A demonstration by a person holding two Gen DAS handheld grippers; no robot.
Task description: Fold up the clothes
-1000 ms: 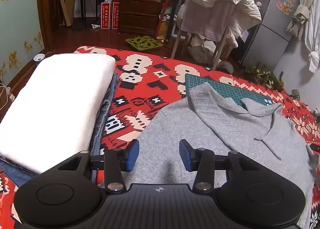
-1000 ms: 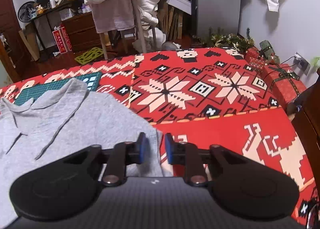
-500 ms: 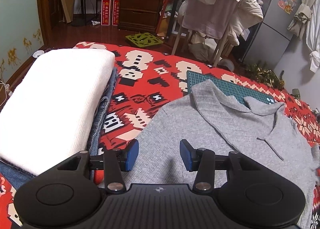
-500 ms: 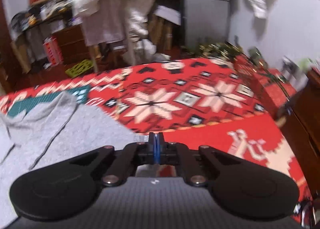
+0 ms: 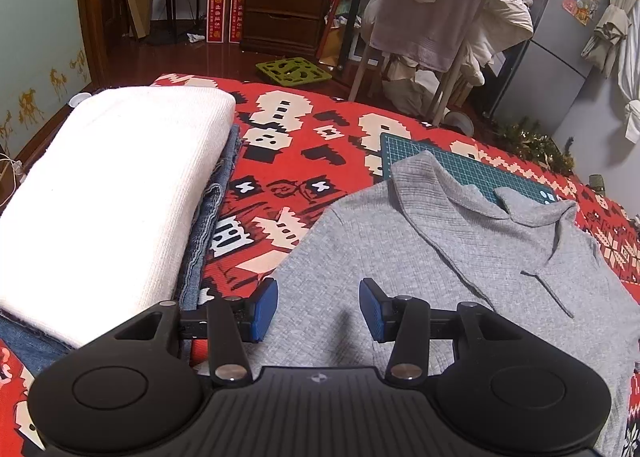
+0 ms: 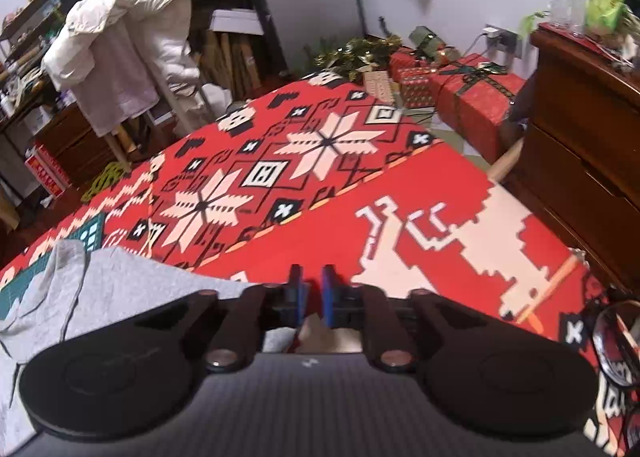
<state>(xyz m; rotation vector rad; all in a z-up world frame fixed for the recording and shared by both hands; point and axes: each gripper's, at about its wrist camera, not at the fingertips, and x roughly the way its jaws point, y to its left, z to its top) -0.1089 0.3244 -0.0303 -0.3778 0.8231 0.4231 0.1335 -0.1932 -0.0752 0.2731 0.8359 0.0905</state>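
Note:
A grey knit sweater (image 5: 460, 257) lies spread on the red patterned blanket (image 5: 304, 161), collar toward the far side. My left gripper (image 5: 318, 309) is open and empty, hovering just over the sweater's near left part. In the right wrist view the sweater (image 6: 120, 281) lies at the lower left. My right gripper (image 6: 311, 297) has its blue pads a narrow gap apart with nothing between them, above the blanket (image 6: 360, 193) at the sweater's right edge.
A folded white cloth (image 5: 108, 185) lies on folded jeans (image 5: 212, 217) at the left. A green cutting mat (image 5: 452, 161) lies under the collar. A chair draped with clothes (image 5: 436, 17) stands beyond the bed. Wrapped red boxes (image 6: 472, 97) and a wooden dresser (image 6: 592, 145) stand at the right.
My right gripper closed fully half a second ago, now has opened a little, and has swung to the right and tilted. My left gripper has stayed open and almost still.

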